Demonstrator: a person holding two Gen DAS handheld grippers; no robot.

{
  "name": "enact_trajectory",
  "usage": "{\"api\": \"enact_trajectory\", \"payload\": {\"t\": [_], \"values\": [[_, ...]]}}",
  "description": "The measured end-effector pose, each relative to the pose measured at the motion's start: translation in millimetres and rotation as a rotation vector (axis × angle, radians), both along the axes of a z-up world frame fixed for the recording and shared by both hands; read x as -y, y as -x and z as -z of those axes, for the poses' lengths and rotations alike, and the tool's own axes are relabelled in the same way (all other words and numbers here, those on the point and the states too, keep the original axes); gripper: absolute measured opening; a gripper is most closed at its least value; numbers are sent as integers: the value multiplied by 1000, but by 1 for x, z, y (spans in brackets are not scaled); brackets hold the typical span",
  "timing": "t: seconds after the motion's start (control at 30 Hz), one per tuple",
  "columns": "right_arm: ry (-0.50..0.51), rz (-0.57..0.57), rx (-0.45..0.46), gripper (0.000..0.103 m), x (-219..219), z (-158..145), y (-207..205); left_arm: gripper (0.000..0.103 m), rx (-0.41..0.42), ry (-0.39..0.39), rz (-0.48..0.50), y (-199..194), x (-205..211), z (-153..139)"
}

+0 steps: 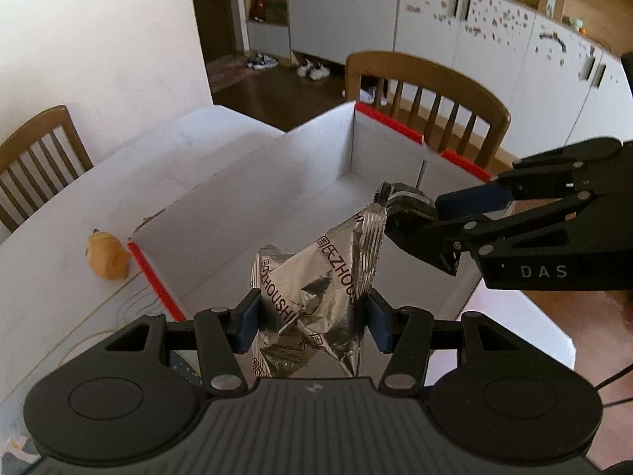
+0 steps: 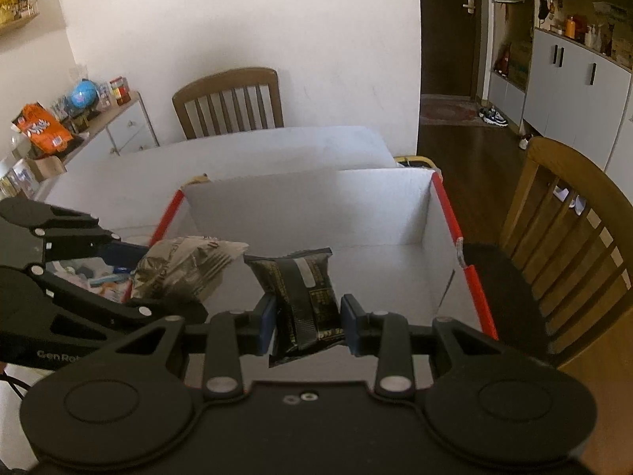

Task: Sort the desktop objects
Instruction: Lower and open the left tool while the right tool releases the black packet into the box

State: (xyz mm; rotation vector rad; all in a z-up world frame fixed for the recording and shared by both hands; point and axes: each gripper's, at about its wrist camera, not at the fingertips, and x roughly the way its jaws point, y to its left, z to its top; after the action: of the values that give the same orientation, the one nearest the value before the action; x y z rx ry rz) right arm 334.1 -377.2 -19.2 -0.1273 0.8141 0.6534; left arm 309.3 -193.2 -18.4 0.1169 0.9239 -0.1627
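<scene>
1. Left claw is clamped on a crinkled silver foil packet; blue pads press both sides and the packet sticks up between them, above the box.
2. Right claw is pinched narrow on a dark snack packet, held by its lower half, also above the box.
3. Both packets hang over the open white box with red-edged rims, which sits on the white tabletop. The box floor below looks bare.
4. Step in hand, my read: drop both packets into the box. To do it well, lower each claw clear of the walls, keep the two claws apart so they don't bump, open only once the packet is well inside the rim. Foil is light and springy, so it may cling to a pad.
5. Counts: two claws, two packets (one silver, one dark), one box, two wooden chairs, one small yellow toy on the tabletop just outside the box's left wall.
</scene>
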Motion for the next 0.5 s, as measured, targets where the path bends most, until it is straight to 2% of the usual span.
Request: {"api": "enact_trajectory", "payload": {"t": [0.3, 0.5], "values": [[102, -37, -33, 34, -5, 25, -23, 54, -66, -88, 41, -28, 12, 23], [149, -72, -60, 34, -10, 36, -32, 54, -131, -114, 77, -41, 19, 40]]}}
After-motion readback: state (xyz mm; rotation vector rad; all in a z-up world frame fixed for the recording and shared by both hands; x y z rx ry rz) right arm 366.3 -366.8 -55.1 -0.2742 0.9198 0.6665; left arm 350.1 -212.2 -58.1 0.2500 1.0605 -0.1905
